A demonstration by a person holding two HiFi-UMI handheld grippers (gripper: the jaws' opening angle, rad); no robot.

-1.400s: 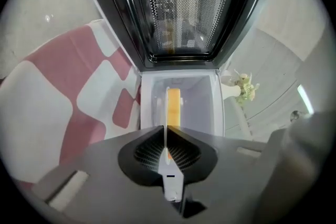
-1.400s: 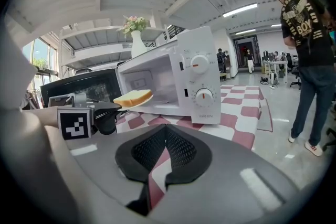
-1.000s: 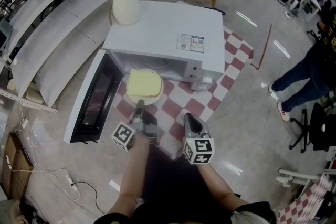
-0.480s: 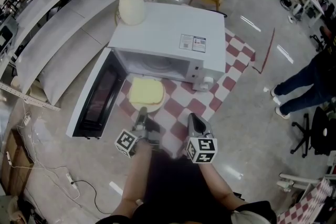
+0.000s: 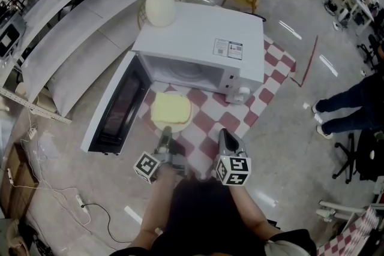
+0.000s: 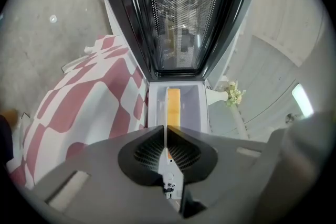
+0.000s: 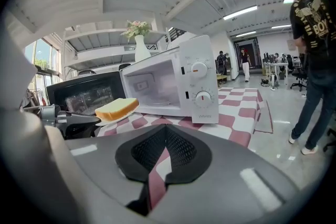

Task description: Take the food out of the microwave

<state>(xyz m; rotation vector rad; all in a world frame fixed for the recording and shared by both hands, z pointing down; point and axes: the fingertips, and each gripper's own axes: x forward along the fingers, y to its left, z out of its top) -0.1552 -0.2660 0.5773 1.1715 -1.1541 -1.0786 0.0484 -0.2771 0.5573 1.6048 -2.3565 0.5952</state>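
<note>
Your left gripper (image 5: 166,130) is clamped on the rim of the round white plate (image 5: 185,123) carrying the yellow bread slice (image 5: 171,108). The plate is outside the white microwave (image 5: 198,33), over the red-and-white checked cloth (image 5: 207,124). Your right gripper (image 5: 223,135) is closed and empty. The print on the rooftop sticker (image 5: 228,49) is too small to read. Only the right gripper view shows the control dials (image 7: 199,69).

A thick yellow bread slice (image 5: 171,108) lies flat on a round white plate (image 5: 182,126) before the open white microwave (image 5: 201,36).
</note>
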